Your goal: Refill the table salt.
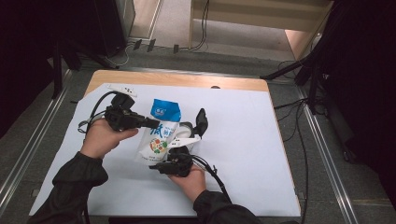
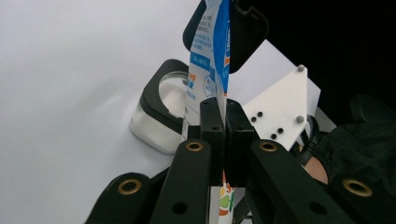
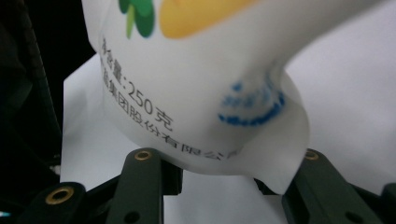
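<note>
A white pouch point(image 1: 159, 137) with a blue top and colourful print is held up off the white sheet between both grippers. My left gripper point(image 1: 156, 123) comes in from the left and is shut on the pouch's thin side edge; in the left gripper view its jaws point(image 2: 225, 126) are pinched flat on the pouch point(image 2: 210, 56). My right gripper point(image 1: 156, 166) is below the pouch. In the right gripper view the pouch's rounded bottom point(image 3: 196, 93) sits wedged between the jaws of the right gripper point(image 3: 229, 163), which press on both of its sides.
A small jar of white powder point(image 1: 186, 129) with a black rim stands just right of the pouch, and a black lid point(image 1: 201, 120) stands up behind it. The jar point(image 2: 163, 109) lies close beyond my left jaws. The white sheet point(image 1: 243, 140) covers the wooden table.
</note>
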`<state>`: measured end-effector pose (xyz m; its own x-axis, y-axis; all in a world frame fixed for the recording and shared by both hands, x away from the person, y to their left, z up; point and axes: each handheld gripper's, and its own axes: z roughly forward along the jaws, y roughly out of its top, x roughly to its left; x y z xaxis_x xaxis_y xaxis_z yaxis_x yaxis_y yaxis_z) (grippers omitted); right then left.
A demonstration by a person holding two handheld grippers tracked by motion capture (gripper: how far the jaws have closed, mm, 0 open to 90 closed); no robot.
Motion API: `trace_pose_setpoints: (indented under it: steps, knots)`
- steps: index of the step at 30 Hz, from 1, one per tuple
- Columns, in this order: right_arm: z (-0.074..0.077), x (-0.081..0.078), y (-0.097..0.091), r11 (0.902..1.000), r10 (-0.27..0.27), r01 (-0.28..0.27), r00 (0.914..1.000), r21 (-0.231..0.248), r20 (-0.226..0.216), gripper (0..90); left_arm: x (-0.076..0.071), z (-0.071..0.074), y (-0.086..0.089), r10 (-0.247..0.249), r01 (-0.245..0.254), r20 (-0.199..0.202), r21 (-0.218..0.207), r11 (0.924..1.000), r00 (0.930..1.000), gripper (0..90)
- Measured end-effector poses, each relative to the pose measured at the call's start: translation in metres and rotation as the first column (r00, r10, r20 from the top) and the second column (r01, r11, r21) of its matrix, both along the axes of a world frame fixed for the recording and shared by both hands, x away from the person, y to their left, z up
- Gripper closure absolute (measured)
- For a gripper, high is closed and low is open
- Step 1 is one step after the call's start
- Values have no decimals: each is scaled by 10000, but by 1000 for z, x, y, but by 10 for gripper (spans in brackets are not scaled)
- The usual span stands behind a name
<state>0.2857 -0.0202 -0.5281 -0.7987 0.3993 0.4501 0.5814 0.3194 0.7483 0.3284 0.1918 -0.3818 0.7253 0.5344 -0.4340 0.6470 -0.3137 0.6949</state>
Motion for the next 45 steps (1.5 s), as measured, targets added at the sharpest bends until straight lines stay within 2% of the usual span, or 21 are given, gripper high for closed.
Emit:
trace_pose_setpoints:
  steps: [7,16,18,28,32,38,42,45]
  knots:
    - [10,0,-3,9992,-98,99,10000,382,-17,637,-6,9,10,-77,90,364,-364,9993,9993,898]
    - [19,3,-4,9976,2,-5,10000,685,48,627,-15,20,22,-47,87,456,-873,9961,9989,900]
    - [20,4,-2,9983,151,-158,9998,560,125,621,-16,21,22,-262,302,415,-984,9947,9988,900]
    - [28,-2,3,9989,476,-473,9963,-59,710,567,-29,39,32,-42,138,974,-988,9950,9952,900]
    - [28,-4,1,9984,566,-558,9963,-136,653,567,-30,42,36,164,-56,1186,-907,9959,9928,900]
    - [37,-8,-8,9975,702,-700,9954,-53,655,566,-27,40,42,510,-422,1223,-739,9964,9912,900]
    - [44,-8,-20,9979,593,-608,9963,216,620,566,-26,38,44,817,-741,1221,-656,9951,9892,900]
    - [50,-9,-30,9973,731,-728,9942,-60,789,557,-23,35,48,1003,-930,1136,-678,9934,9885,900]
